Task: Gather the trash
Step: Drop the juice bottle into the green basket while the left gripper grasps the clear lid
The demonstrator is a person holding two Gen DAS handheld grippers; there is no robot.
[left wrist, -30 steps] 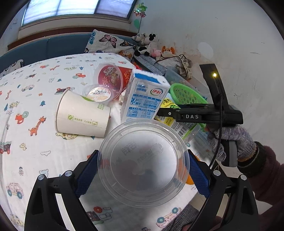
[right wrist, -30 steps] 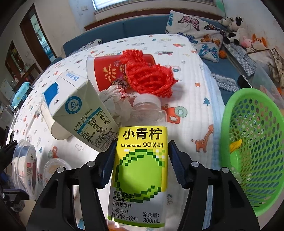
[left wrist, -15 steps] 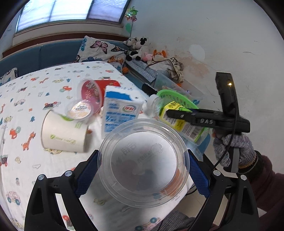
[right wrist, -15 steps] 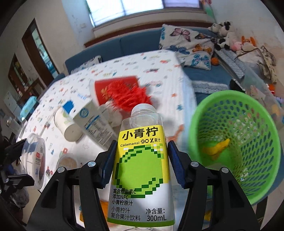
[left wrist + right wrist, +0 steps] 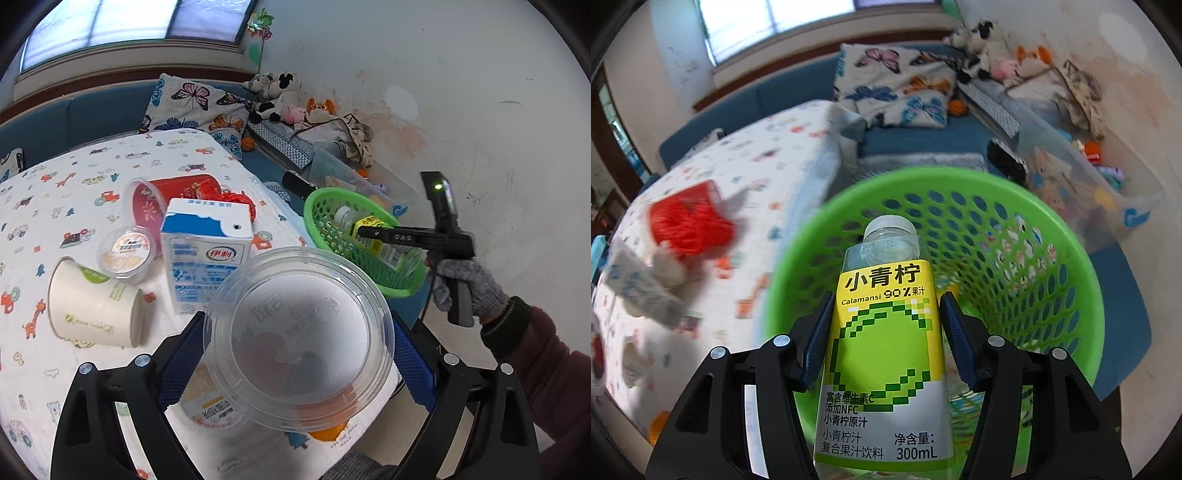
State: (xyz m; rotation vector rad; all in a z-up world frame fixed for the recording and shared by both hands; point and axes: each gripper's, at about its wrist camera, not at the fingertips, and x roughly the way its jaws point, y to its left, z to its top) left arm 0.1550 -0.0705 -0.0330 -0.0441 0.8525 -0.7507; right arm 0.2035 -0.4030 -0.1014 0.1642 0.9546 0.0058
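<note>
A butterfly-print pillow [image 5: 897, 88] and plush toys [image 5: 982, 48] lie on the blue sofa [image 5: 768, 96] beneath the window [image 5: 140, 22].

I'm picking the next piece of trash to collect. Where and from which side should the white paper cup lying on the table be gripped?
Grip the white paper cup across the middle of its round wall, coming down from above. It lies on its side on the table, mouth toward the milk carton, so the curved sides face outward. The yogurt tub sits close behind, so a top approach looks safest.

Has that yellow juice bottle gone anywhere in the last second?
Yes. The juice bottle, clamped in the right gripper, has travelled from above the table's edge to over the green basket.
</note>
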